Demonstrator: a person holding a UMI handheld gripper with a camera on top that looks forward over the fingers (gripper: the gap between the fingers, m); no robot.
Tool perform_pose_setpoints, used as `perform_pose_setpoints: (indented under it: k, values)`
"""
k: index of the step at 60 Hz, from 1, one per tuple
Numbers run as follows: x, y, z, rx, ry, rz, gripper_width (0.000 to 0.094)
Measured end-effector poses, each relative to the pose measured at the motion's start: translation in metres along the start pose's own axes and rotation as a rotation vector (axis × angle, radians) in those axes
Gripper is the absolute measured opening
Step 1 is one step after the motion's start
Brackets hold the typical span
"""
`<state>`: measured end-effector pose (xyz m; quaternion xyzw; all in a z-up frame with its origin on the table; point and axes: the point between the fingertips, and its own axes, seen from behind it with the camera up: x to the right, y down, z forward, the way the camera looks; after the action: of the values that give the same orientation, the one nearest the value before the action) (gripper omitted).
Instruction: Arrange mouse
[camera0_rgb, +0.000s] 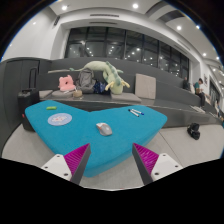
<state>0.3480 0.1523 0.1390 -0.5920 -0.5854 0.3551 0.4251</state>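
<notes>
- Claw (110, 161) is spread wide, nothing between its pink pads.
- Mouse (104, 128) lies on the blue tabletop (60, 138), beyond the fingers, apart from them.
- Round disc (60, 119) lies farther, left of the mouse.

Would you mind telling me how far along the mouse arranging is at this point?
Nothing looks done yet: the mouse lies untouched on the blue table, beyond the fingers. In hand: the gripper is open and empty, facing it. Left: reaching, gripping and placing the mouse.
</notes>
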Motion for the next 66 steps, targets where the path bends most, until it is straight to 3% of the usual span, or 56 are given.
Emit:
perform_pose_setpoints:
  k: [39, 66]
  values:
    - [-0.003, 0.026, 0.156, -0.079, -0.069, 0.053, 0.0857]
    - [-0.029, 0.027, 0.297, -0.208, -0.065, 0.053, 0.0858]
